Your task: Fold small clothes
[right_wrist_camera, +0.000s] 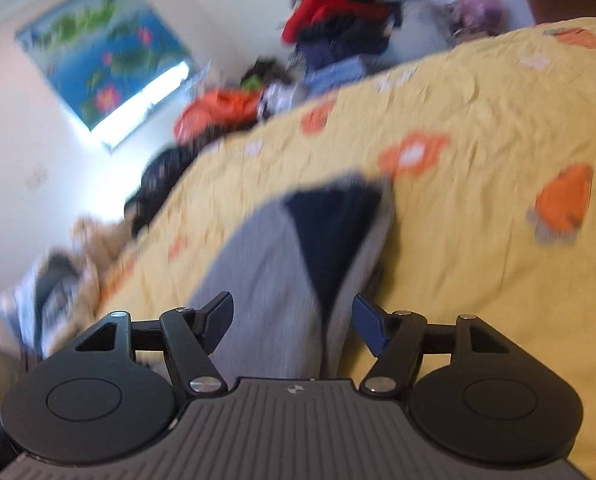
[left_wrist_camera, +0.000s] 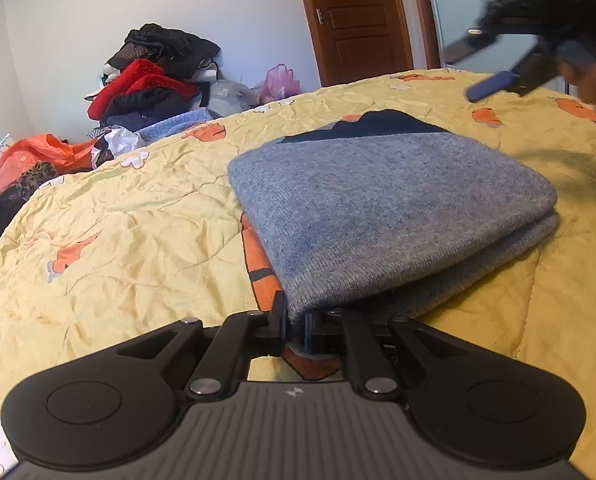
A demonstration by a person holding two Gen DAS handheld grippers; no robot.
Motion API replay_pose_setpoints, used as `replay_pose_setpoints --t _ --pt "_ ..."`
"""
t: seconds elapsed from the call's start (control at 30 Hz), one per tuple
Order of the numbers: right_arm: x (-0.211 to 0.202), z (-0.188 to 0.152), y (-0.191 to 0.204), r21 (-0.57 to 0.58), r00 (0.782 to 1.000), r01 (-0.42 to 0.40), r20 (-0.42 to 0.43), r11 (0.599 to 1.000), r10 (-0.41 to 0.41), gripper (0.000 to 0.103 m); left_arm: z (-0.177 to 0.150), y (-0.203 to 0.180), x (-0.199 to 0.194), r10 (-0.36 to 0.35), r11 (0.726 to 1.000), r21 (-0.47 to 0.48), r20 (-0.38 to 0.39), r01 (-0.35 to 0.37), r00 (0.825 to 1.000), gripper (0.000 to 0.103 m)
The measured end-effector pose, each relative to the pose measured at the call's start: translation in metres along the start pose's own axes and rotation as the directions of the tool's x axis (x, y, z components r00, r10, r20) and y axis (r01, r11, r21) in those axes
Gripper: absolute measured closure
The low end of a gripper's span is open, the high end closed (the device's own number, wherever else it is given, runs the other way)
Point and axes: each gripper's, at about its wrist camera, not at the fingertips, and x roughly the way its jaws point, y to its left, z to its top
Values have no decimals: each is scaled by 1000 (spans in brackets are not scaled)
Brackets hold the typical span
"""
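A folded grey knit garment (left_wrist_camera: 381,216) with a dark navy panel at its far end lies on the yellow quilt (left_wrist_camera: 110,216). My left gripper (left_wrist_camera: 296,322) is shut on the garment's near corner, with the knit pinched between its pads. In the left wrist view my right gripper (left_wrist_camera: 493,84) hovers blurred above the quilt beyond the garment's far right. The right wrist view is motion-blurred: my right gripper (right_wrist_camera: 292,326) stands open above the grey garment (right_wrist_camera: 266,264), its pads apart from the cloth, and the navy panel (right_wrist_camera: 329,224) lies ahead.
A heap of clothes (left_wrist_camera: 154,80) in red, black and blue sits past the bed's far left edge, beside an orange plastic bag (left_wrist_camera: 38,156) and a pink bag (left_wrist_camera: 280,82). A wooden door (left_wrist_camera: 357,16) stands behind. A blue flower picture (right_wrist_camera: 106,44) hangs on the wall.
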Motion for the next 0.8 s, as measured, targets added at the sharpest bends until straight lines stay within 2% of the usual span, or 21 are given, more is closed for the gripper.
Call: replay_pose_setpoints --t 0.1,0.23,0.27,0.3,0.4,0.47,0.5,0.57,0.6,0.67,0.73,0.77,0.8 --pt "36 25 -12 74 1000 -1 -1 997 1 37 0 0 0 -2 1000 -5 -1 2 1000 96" --pt "94 36 -18 74 996 39 -88 996 -33 42 1 1 0 -4 1000 -7 -1 4 1000 96" --pt "107 35 -21 77 993 63 -109 995 -54 50 1 1 0 -5 1000 -10 -1 5 1000 96" --pt "115 36 -22 73 992 68 -113 995 -60 90 0 2 1 -8 1000 -13 -1 8 1000 96" --pt "116 40 -16 -17 993 102 -57 995 -103 90 1 5 2 -21 999 -31 -1 21 1000 96" --pt "123 40 -35 21 987 138 -82 990 -135 90 1 6 3 -26 999 -38 0 26 1000 96" --pt "125 35 -43 45 987 126 -102 991 -121 90 0 6 3 -29 999 -42 0 29 1000 96" --pt "122 26 -43 57 992 88 -94 994 -83 87 0 8 2 -39 998 -53 0 39 999 96" --pt "117 23 -42 81 994 77 -89 994 -70 80 0 10 1 -53 997 -57 2 53 999 95" --pt "96 17 -41 120 997 38 -75 992 -29 61 -1 18 -9 -128 988 -83 11 129 992 93" --pt "70 10 -36 126 1000 0 -29 992 3 34 -1 36 -22 -231 957 -173 32 233 972 88" --pt "56 7 -36 118 1000 -10 -11 993 12 31 0 47 -26 -266 937 -223 44 270 963 74" --pt "47 5 -37 111 1000 -11 -7 994 12 29 1 58 -27 -286 916 -278 55 290 957 42"
